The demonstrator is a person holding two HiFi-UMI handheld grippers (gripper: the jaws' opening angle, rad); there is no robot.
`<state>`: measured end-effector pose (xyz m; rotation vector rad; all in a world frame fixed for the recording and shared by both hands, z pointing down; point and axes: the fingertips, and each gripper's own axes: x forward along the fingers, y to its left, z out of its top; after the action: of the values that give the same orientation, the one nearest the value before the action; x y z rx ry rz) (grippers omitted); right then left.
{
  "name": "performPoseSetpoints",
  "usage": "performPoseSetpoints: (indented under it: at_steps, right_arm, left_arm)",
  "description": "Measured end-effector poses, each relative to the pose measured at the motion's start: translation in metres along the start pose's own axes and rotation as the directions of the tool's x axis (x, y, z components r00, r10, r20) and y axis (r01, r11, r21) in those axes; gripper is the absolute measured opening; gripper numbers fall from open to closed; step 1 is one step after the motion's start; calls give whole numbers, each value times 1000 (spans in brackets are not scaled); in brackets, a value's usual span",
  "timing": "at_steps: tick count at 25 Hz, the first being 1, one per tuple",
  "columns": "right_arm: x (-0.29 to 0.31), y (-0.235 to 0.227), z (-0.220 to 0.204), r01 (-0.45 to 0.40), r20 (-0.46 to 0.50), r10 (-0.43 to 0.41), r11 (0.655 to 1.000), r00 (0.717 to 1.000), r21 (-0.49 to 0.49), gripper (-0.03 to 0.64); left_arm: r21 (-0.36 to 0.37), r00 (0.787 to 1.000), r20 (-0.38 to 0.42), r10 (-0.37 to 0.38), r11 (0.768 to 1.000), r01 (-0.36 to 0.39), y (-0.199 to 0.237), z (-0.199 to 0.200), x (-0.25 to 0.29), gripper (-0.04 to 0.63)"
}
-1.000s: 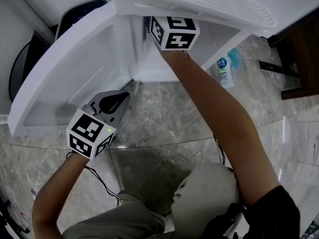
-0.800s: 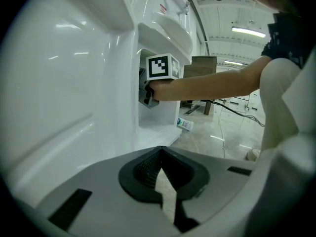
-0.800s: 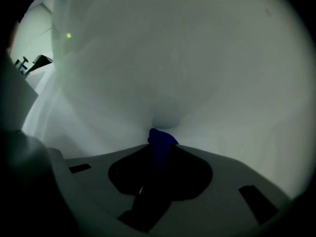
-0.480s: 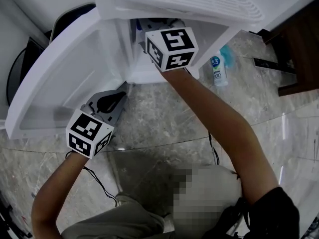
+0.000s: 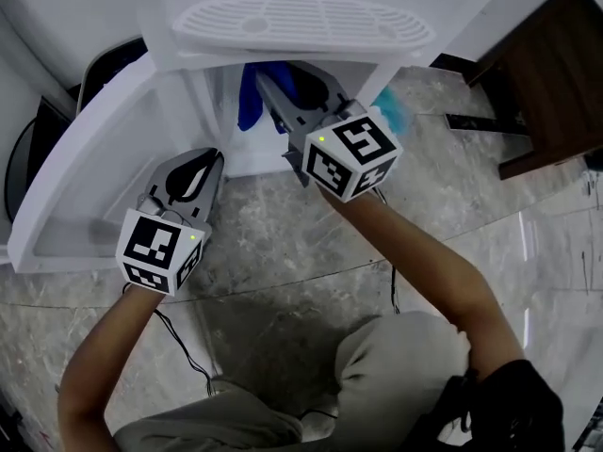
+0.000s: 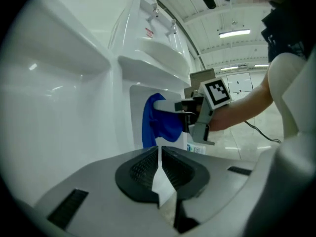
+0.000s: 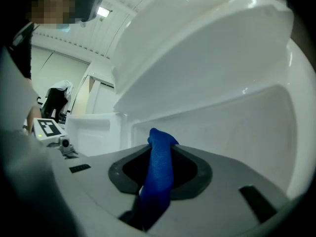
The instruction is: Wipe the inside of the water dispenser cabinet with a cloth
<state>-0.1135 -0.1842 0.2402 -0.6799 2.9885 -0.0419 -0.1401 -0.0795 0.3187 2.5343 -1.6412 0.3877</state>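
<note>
Pinching the blue cloth [image 7: 159, 174], the right gripper's [image 7: 160, 144] fingers [image 7: 193, 171] clamp its middle; the left gripper's [image 6: 159, 151] meet, empty.

Head view looks steeply down; left & right gripper views sit close, all three sharing the cabinet [image 5: 221, 121].

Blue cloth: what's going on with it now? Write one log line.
cloth: blue, pinched in right gripper fingers | place: at cabinet opening | left gripper: shut, empty, near open door

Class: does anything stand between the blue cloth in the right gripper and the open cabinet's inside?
Nothing visible does: the door stands open, and the right gripper holds the blue cloth at the mouth of the cabinet.
</note>
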Motion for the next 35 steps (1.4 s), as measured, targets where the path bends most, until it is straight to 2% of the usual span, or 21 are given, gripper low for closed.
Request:
performPoseSetpoints:
  at_steps: [3, 6, 9, 13, 14, 18, 21, 25, 26, 27, 28, 32, 35]
  right_arm:
    - [-32, 10, -3, -34, -50, 36, 999, 998, 31, 71]
    - [-66, 18, -7, -34, -85, 42, 996, 995, 85, 71]
    - [-82, 21, -8, -32, -111, 42, 995, 993, 91, 71]
    - [-84, 24, -3, -55, -117, 64, 996, 991, 74, 71]
    - [-83, 27, -3, -65, -118, 75, 994, 990, 85, 71]
    - [-84, 49, -1, -168, -116, 186, 974, 976, 149, 71]
    - [-85, 63, -3, -240, -119, 262, 955, 958, 173, 71]
    - [-88, 60, -9, -234, -140, 259, 956, 956, 176, 72]
    - [-89, 58, -11, -224, -144, 250, 958, 957, 177, 72]
    - [-89, 57, -12, -215, -144, 241, 961, 960, 176, 74]
    - [-90, 56, -14, -208, -142, 233, 963, 962, 174, 80]
    - [-90, 53, -17, -180, -131, 206, 966, 970, 188, 102]
    - [-92, 37, -19, -111, -129, 137, 975, 982, 191, 172]
  left_arm:
    - [-7, 998, 49, -33, 999, 33, -8, 16, 10, 6]
    - [-74, 990, 117, -81, 993, 90, -21, 27, 18, 13]
    - [-78, 973, 168, -158, 982, 173, -41, 39, 24, 105]
    - [-40, 961, 170, -219, 973, 229, -59, 42, 28, 151]
    - [-37, 959, 170, -228, 971, 238, -61, 42, 28, 190]
    - [-45, 944, 193, -267, 959, 280, -66, 49, 35, 302]
    - [-47, 937, 182, -297, 950, 310, -73, 51, 40, 302]
    - [-17, 946, 129, -298, 953, 303, -78, 49, 46, 296]
    - [-11, 948, 108, -300, 953, 303, -79, 48, 47, 247]
    - [-8, 950, 91, -300, 953, 302, -79, 46, 47, 169]
    - [-8, 951, 79, -298, 954, 299, -79, 45, 46, 148]
    - [-13, 957, 58, -284, 958, 285, -75, 40, 46, 108]
    - [-18, 968, 48, -246, 969, 247, -65, 36, 46, 97]
